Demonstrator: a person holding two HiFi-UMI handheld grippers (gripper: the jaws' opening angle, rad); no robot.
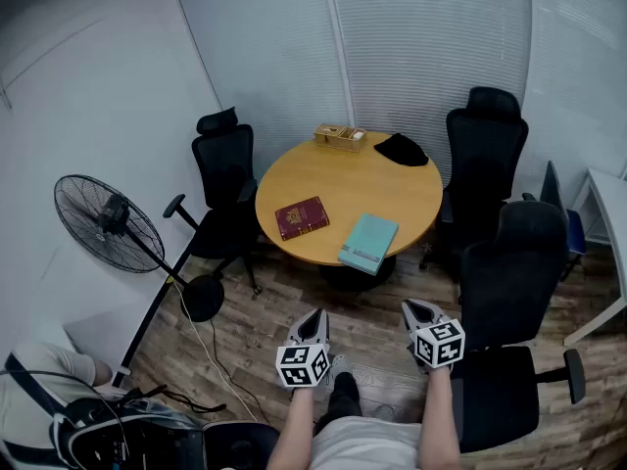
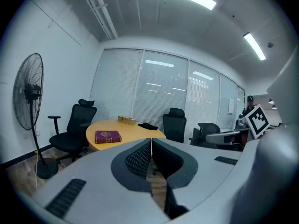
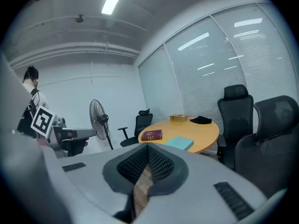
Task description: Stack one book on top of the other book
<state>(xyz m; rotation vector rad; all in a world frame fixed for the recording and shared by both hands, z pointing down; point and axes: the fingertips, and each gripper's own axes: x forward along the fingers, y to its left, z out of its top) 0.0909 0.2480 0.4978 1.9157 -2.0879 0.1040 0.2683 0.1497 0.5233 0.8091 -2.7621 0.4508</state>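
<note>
A dark red book lies flat on the round wooden table, towards its left side. A teal book lies apart from it at the table's near edge. Both grippers hang well short of the table, over the wooden floor. My left gripper is shut with nothing between its jaws. My right gripper is shut and empty too.
A small wooden tray and a black cloth sit at the table's far side. Black office chairs ring the table. A standing fan is on the left. A person sits at lower left.
</note>
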